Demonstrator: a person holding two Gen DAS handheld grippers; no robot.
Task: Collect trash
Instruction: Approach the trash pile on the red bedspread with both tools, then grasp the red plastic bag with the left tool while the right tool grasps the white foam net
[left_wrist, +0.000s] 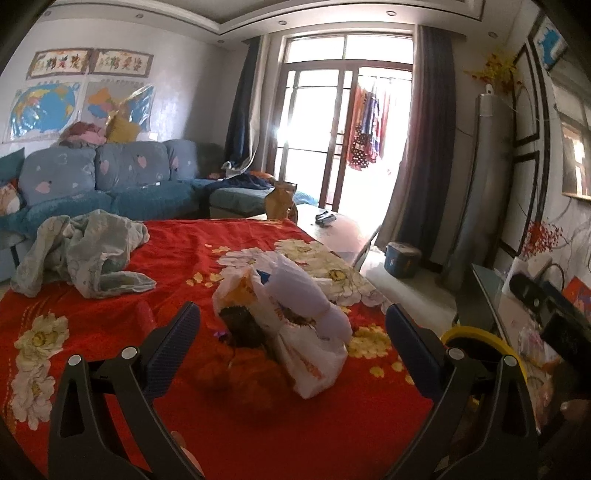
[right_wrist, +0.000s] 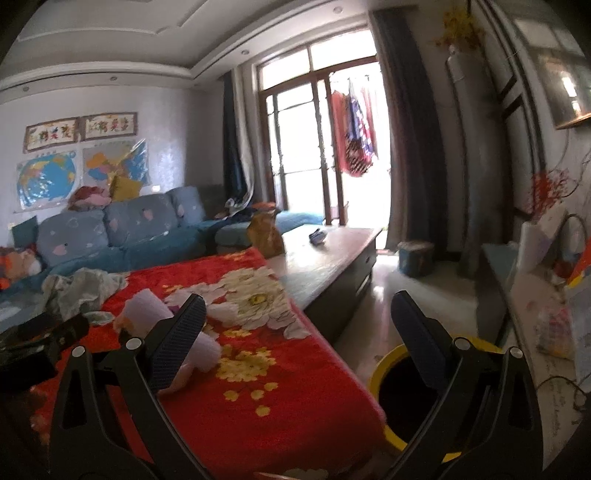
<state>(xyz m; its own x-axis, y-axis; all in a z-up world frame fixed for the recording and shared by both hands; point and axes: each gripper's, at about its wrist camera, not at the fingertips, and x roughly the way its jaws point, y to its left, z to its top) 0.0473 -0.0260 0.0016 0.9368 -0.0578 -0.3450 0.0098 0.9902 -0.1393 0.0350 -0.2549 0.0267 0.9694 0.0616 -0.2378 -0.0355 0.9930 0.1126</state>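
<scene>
Both our left gripper (left_wrist: 291, 325) and right gripper (right_wrist: 299, 317) hover level, jaws wide and empty, white plastic bag (left_wrist: 295, 325) at twelve o'clock, yellow-rimmed bin (right_wrist: 402, 391) at five.

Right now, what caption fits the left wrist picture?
Open left gripper faces a crumpled plastic bag on the red flowered blanket.

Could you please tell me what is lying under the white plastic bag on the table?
The white plastic bag rests on a red flowered blanket, beside a dark lump and something orange. What the blanket covers directly beneath is hidden.
</scene>
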